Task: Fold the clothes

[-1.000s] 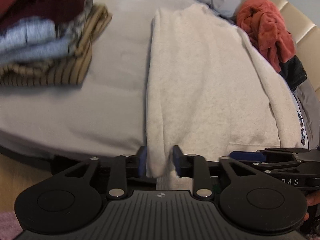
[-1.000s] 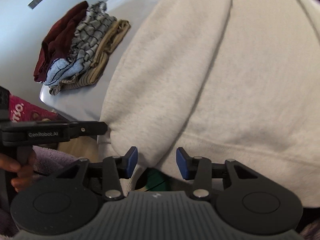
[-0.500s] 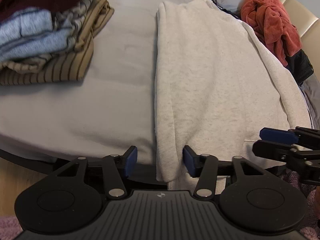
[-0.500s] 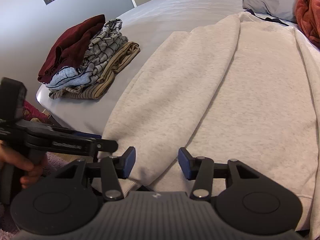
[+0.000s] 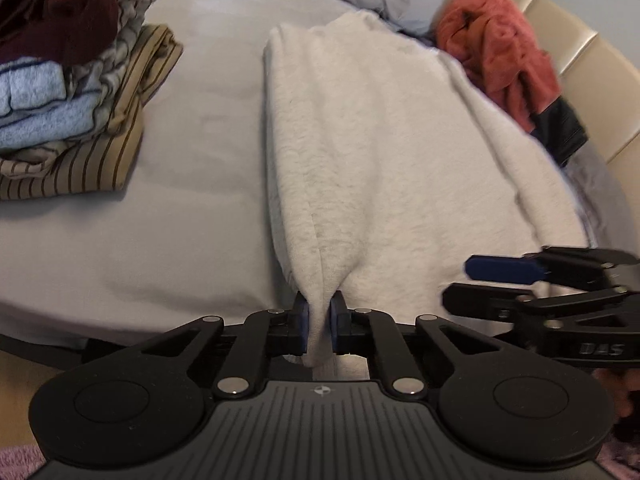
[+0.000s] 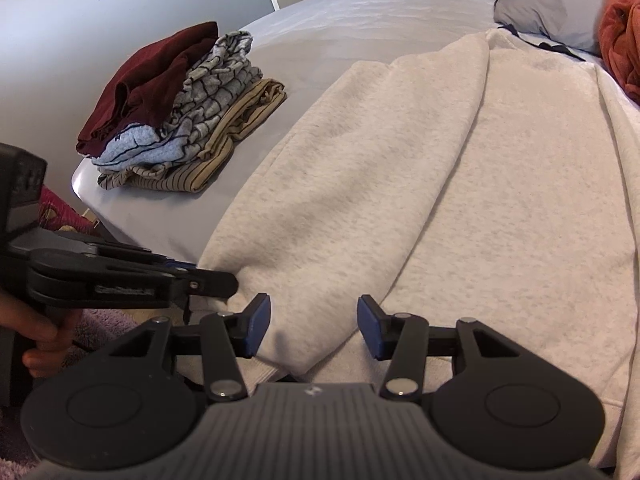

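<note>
**Pinching the hem, left side first**

Lying lengthwise on the bed (image 6: 392, 8), the sweatshirt (image 5: 380, 152) has both side panels already turned in, so it forms a long narrow strip whose hem hangs just over the near edge. That seems to be why both tools meet at this end: the likely next fold carries the hem up toward the collar, and it needs a corner in each hand.

The left gripper (image 5: 320, 322) is clamped on the hem's left corner, the cloth bunched into a ridge between its blue pads. Its jaws have just been closing. The right gripper (image 6: 310, 328) stands about half open, straddling the folded edge of the hem without pressing it, so it holds nothing yet.

A pile (image 6: 172, 112) of folded clothes sits well apart on the bed's left corner, probably kept there to leave folding room. An orange garment (image 5: 500, 48) waits crumpled beyond the sweatshirt, near a pillow (image 6: 548, 0).

Compared with half a second ago, the left jaws, then wide on either side of the corner, now grip it, and the fabric puckers upward. The right jaws keep the same spread.
</note>
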Available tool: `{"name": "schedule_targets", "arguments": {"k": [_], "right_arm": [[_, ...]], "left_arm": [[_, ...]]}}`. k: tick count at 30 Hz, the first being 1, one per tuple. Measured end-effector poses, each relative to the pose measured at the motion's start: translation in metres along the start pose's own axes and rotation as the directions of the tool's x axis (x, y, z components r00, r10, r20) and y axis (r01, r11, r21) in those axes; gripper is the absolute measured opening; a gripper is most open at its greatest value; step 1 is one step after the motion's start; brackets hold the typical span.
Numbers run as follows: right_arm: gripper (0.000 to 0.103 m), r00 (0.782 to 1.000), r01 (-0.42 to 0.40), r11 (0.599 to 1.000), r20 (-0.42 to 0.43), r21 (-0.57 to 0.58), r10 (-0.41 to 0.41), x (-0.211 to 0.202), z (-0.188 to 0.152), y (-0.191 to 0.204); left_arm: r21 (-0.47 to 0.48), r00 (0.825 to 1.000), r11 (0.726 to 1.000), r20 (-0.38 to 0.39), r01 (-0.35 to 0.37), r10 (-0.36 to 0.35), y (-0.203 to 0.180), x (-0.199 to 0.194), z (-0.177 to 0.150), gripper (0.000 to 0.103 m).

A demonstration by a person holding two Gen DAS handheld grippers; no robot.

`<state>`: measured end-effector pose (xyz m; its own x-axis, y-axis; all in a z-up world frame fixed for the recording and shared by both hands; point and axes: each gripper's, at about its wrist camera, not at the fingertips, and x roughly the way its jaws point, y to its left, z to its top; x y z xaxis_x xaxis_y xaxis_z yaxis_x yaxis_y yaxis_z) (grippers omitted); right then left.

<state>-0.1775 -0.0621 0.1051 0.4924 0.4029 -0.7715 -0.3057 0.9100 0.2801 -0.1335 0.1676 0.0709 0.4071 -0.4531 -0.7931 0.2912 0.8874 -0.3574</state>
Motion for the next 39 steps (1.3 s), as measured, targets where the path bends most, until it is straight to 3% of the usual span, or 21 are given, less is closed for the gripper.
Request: {"name": "schedule_targets", "arguments": {"k": [3,8,12,16,18,25,28,32,39], "right_arm": [[0.052,0.999,0.026,0.998,0.041,0.051,-0.029,-0.013,0.006,-0.010],[0.052,0.995,-0.005,0.987,0.098,0.162,-0.012,-0.033,0.018,-0.026],[0.051,0.991,-0.044,0.988,0.128,0.148,0.025,-0.042,0.024,-0.017],[0.046,0.992,-0.058,0.992,0.114,0.116,0.045,-0.039,0.026,-0.008],[0.032,0.995,-0.052,0.992,0.095,0.113,0.041,-0.036,0.025,-0.009],[0.013,0.998,-0.064,0.970,0.021,0.234,0.061,-0.014,0.015,-0.037],[0.009,0.997,-0.070,0.958,-0.001,0.279,0.073,-0.006,0.010,-0.048],[0.009,0.994,-0.103,0.944,-0.007,0.313,0.111,-0.001,0.005,-0.052],[0.009,0.982,-0.177,0.933,-0.008,0.312,0.189,0.008,0.005,-0.039]], "left_arm": [[0.053,0.999,0.998,0.028,0.033,-0.035,-0.013,-0.008,0.003,0.008],[0.172,0.997,0.983,0.032,0.058,-0.064,-0.047,-0.006,0.011,0.008],[0.258,0.999,0.965,0.021,0.042,-0.049,-0.071,0.004,0.015,0.008],[0.284,0.997,0.957,0.013,0.066,-0.073,-0.087,0.012,0.015,0.008],[0.264,0.995,0.960,0.011,0.092,-0.098,-0.090,0.014,0.014,0.009],[0.182,0.985,0.969,0.004,0.167,-0.170,-0.081,0.021,0.014,0.025],[0.171,0.985,0.970,-0.005,0.173,-0.175,-0.078,0.016,0.010,0.047],[0.158,0.990,0.978,0.025,0.135,-0.140,-0.070,-0.002,0.000,0.052],[0.050,0.998,0.999,0.056,-0.015,0.012,-0.047,-0.007,-0.005,0.055]]}}
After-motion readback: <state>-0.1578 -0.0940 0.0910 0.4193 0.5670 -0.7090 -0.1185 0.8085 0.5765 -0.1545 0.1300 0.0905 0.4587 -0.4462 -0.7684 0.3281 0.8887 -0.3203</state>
